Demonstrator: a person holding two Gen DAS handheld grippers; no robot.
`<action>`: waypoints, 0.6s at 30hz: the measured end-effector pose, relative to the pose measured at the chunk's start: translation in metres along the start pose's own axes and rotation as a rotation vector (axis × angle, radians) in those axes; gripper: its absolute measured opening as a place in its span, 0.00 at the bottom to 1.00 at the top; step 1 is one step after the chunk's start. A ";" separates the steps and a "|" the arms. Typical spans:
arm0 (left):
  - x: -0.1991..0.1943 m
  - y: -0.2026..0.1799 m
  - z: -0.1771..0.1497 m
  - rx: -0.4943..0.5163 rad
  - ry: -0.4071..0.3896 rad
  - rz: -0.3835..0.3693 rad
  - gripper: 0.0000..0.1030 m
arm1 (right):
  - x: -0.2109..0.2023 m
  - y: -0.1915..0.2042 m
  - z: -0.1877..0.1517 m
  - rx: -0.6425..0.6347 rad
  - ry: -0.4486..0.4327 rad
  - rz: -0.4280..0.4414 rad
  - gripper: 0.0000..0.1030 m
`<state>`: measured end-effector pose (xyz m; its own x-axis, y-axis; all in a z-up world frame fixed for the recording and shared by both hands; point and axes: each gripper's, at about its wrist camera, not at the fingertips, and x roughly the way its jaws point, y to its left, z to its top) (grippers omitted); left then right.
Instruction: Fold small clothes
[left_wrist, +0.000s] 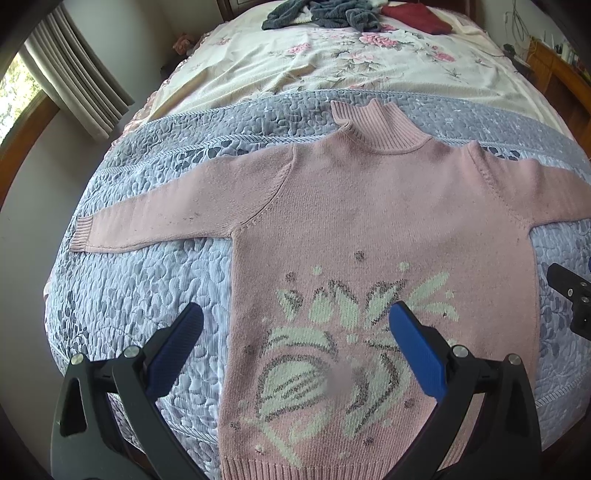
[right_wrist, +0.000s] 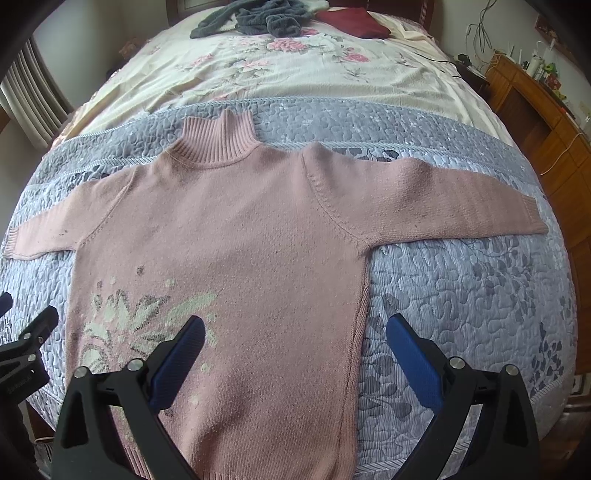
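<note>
From the left wrist view we record a pink knitted sweater (left_wrist: 351, 229) lying flat, front up, on a blue-grey quilted bedspread (left_wrist: 140, 295) with a pebbled, stitched relief. The sweater has a ribbed turtleneck collar (left_wrist: 373, 125), ribbed cuffs and hem, and a pale green and grey floral motif (left_wrist: 332, 350) knitted into the lower front. Both sleeves lie spread out sideways; the left sleeve (left_wrist: 177, 214) ends in a ribbed cuff near the bed edge. Beyond the bedspread we note a cream floral sheet (left_wrist: 332, 62), a crumpled dark grey garment (left_wrist: 321, 14) and a dark red cloth (left_wrist: 417, 18). Pleated curtains (left_wrist: 77, 74) hang at the left. The left tool (left_wrist: 295, 321) stands wide apart above the sweater's lower left edge, its blue textured pads (left_wrist: 417, 350) gripping nothing; we cannot tell whether they touch fabric. Part of the right tool (left_wrist: 572, 299) shows at the right margin.

From the right wrist view the same sweater (right_wrist: 229, 236) occupies the centre and left, its right sleeve (right_wrist: 443, 195) stretched across the bedspread (right_wrist: 461, 295). A wooden cabinet (right_wrist: 535, 129) stands at the bed's right side. The right tool (right_wrist: 295, 332) is likewise spread wide over the sweater's lower right seam, holding nothing, one pad (right_wrist: 177, 362) over knit, the other over quilt. The left tool (right_wrist: 26, 343) is partly visible at the left margin.
</note>
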<state>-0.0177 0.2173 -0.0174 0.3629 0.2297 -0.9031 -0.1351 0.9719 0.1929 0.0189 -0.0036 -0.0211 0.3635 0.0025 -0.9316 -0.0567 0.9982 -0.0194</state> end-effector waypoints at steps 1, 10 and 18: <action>0.000 0.000 0.000 0.000 0.001 0.002 0.97 | 0.000 0.000 0.000 -0.001 0.000 0.001 0.96; 0.001 -0.002 0.001 -0.005 0.006 0.004 0.97 | 0.000 0.000 0.000 0.000 -0.001 -0.001 0.96; 0.002 -0.004 0.004 -0.005 0.005 -0.003 0.97 | 0.001 -0.008 0.005 0.006 -0.003 0.001 0.96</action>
<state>-0.0129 0.2136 -0.0188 0.3586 0.2268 -0.9055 -0.1390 0.9722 0.1885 0.0245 -0.0111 -0.0206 0.3663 0.0032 -0.9305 -0.0510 0.9986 -0.0166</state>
